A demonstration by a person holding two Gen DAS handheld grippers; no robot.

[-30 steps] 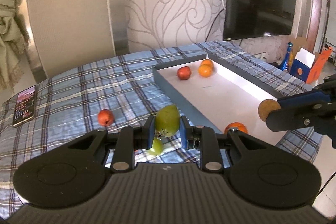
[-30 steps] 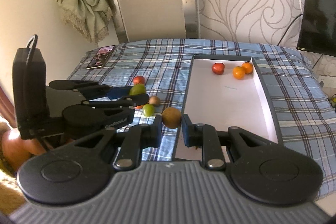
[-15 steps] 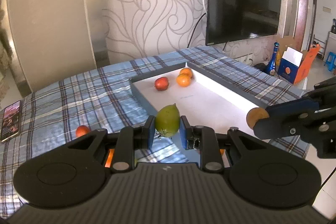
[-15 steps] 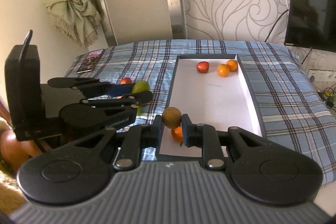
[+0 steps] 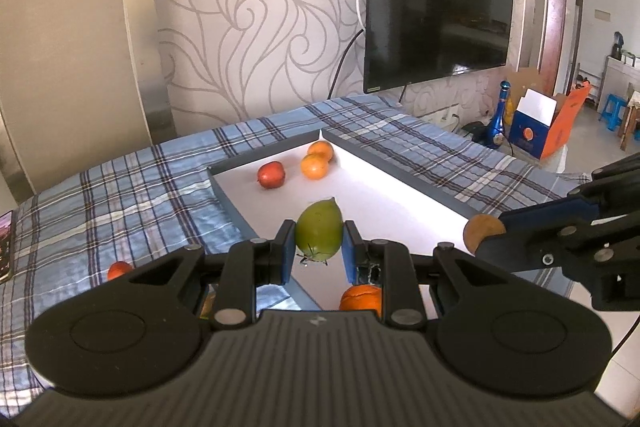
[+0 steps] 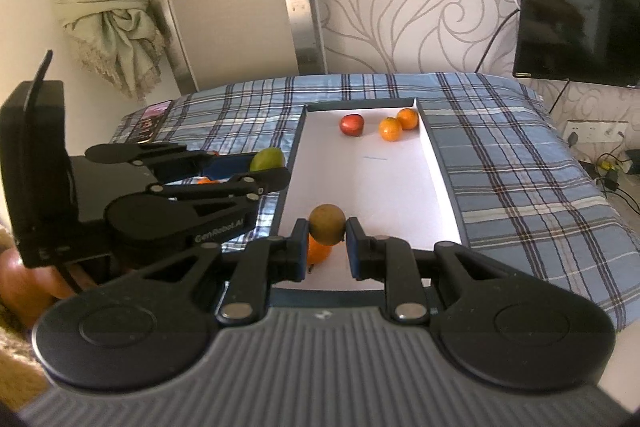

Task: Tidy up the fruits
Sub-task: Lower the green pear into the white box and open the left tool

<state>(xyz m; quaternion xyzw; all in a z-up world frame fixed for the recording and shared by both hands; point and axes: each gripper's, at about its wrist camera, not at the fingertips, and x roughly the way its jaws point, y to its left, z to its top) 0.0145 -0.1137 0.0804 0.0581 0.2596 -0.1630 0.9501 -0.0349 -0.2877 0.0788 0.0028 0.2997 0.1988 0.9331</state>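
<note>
Left wrist view: left tool [image 5: 319, 253] pinches a green fruit [image 5: 319, 235] over the tray [image 5: 404, 173], right tool [image 6: 328, 241] pinches a brown fruit [image 6: 327, 224]. Four fruits inside; one red fruit [image 5: 119, 269] lower left waits on the bed.

Left tool [image 5: 319, 246] clamped on green fruit [image 5: 319, 235], right tool [image 6: 327, 242] clamped on brown fruit [image 6: 327, 224]

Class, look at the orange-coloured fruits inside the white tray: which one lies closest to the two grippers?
The lone orange at the tray's near end, just behind the right gripper's brown fruit. The other two oranges sit together in the far corner beside the red fruit.
</note>
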